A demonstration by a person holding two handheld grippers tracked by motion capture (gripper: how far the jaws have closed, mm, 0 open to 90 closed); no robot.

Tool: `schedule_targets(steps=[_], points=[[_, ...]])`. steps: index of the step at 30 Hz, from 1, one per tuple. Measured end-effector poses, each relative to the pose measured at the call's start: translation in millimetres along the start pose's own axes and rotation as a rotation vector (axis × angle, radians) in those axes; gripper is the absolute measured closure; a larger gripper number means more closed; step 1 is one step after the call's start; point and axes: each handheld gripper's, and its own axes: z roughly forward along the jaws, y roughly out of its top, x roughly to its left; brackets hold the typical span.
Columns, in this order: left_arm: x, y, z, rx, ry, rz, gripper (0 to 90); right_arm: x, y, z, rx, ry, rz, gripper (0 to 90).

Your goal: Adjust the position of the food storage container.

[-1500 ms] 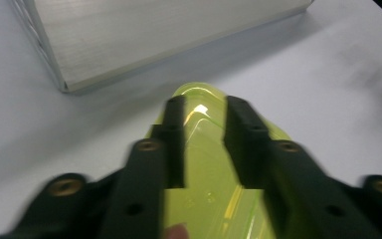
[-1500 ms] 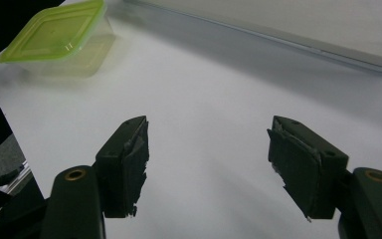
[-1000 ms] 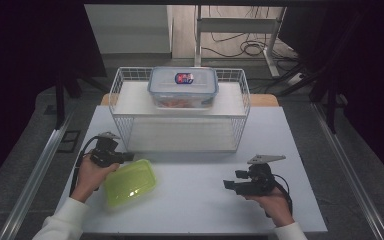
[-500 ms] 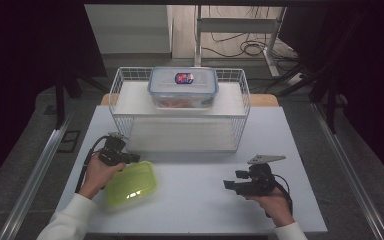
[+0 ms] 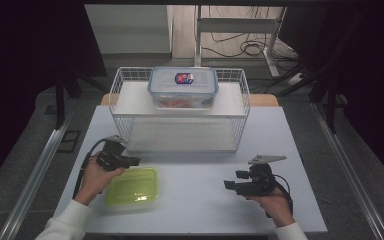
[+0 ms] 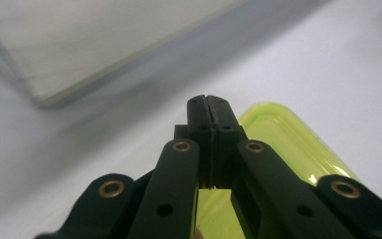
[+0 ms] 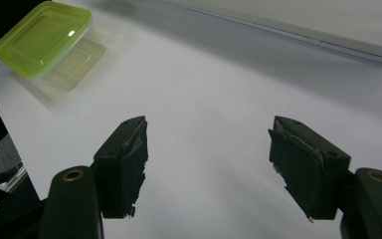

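A lime-green lidded container point(image 5: 131, 186) lies flat on the white table point(image 5: 200, 210), near its front left. My left gripper point(image 5: 136, 161) is shut just above the container's far left corner, pointing right; whether it touches the container I cannot tell. In the left gripper view the jaws point(image 6: 209, 102) press together with nothing between them, and the green container point(image 6: 288, 144) lies beyond and under them. My right gripper point(image 5: 227, 185) stands open at the front right, pointing left. Between its jaws point(image 7: 209, 144) there is bare table, and the green container point(image 7: 42, 37) is farther off.
A white wire basket point(image 5: 241, 117) stands at the back middle of the table. A clear lidded box point(image 5: 182, 87) with a red and blue label rests on its upper shelf. Dark floor and cables lie beyond the table.
The left hand shifted right and slightly away along the container's far edge. The green container turned from a slanted lie to square with the table edge. The right hand stayed put.
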Motion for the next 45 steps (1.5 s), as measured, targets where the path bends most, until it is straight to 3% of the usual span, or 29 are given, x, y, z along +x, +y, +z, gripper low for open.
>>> schedule_targets(steps=[2, 5, 8, 12, 16, 22, 41, 45], points=[[2.1, -9.7, -15.1, -0.03, -0.01, -0.022, 89.6, -0.5, -0.3, -0.8, 0.0, 0.001, 0.001, 31.6], [11.5, -35.3, -42.1, -0.067, 0.051, -0.073, 89.7, -1.4, -0.5, -1.7, -0.006, -0.001, 0.006, 31.6], [23.5, -62.6, -58.2, -0.06, 0.078, -0.131, 89.6, -1.5, 0.2, -2.8, -0.011, 0.002, 0.006, 31.6], [31.5, -96.8, -62.2, -0.034, 0.09, -0.197, 89.4, -1.3, 0.2, -2.1, -0.009, 0.003, 0.005, 31.6], [34.7, -113.1, -49.7, 0.0, 0.069, -0.228, 89.2, -0.9, -0.1, -0.2, -0.001, 0.001, 0.007, 31.6], [28.3, -108.4, -29.1, 0.028, 0.017, -0.212, 89.3, 0.2, -0.9, 0.8, 0.002, 0.001, 0.006, 31.6], [-1.4, -71.8, 9.5, 0.069, -0.043, -0.144, 89.3, -1.5, -1.3, -1.3, -0.004, -0.001, 0.007, 31.4], [-13.8, -64.4, 17.1, 0.081, -0.066, -0.109, 89.3, -1.7, -1.3, -1.3, -0.005, -0.003, 0.009, 31.4]])
